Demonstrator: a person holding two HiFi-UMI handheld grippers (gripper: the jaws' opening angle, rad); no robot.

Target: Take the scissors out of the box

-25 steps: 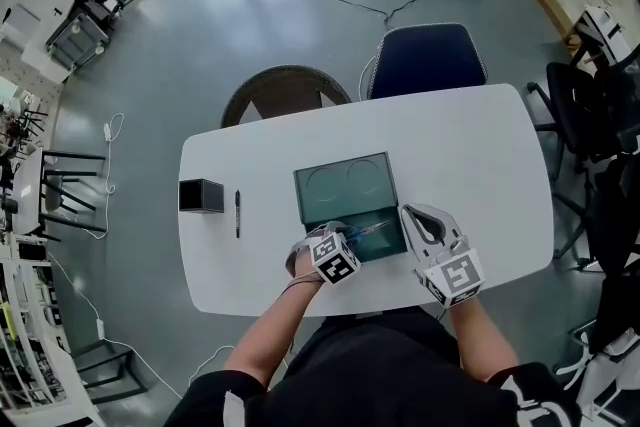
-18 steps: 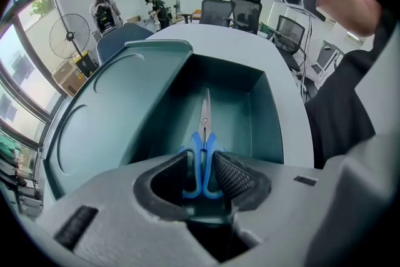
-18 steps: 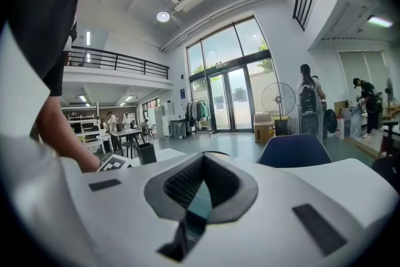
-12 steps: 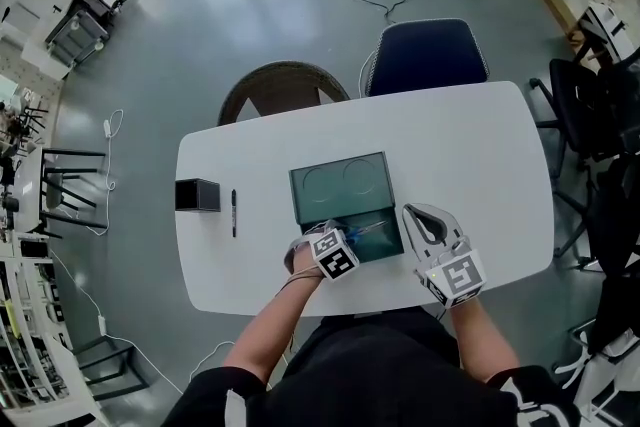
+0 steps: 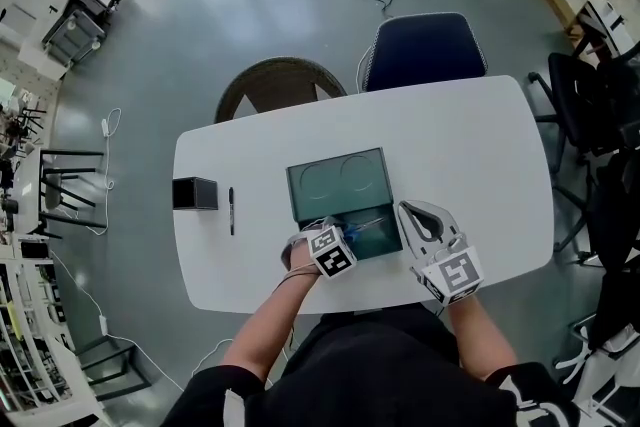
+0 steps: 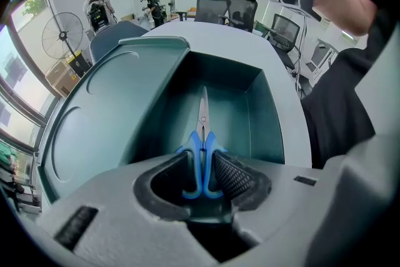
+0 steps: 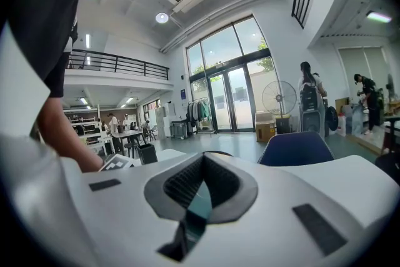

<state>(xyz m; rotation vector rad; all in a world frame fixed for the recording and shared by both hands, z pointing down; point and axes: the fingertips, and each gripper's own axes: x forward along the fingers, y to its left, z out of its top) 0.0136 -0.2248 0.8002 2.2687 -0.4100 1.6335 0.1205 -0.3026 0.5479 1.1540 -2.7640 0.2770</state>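
Note:
A teal box [image 5: 385, 245] stands open on the white table [image 5: 470, 155], its lid [image 5: 338, 179] lying flat behind it. Blue-handled scissors [image 6: 203, 122] lie inside, blades pointing away from me. My left gripper [image 6: 201, 166] reaches into the box from the near side, and its jaws are shut on the blue handles. In the head view the left gripper [image 5: 345, 237] sits at the box's near left corner. My right gripper [image 5: 408, 215] is at the box's right wall. In the right gripper view a teal strip is pinched between that gripper's [image 7: 199, 203] jaws.
A small black box [image 5: 195, 193] and a black pen [image 5: 231, 211] lie on the table's left part. A brown chair [image 5: 280, 85] and a blue chair [image 5: 425, 50] stand at the far edge. More chairs stand at the right.
Only the head camera has shifted a little. Both grippers keep their places at the box.

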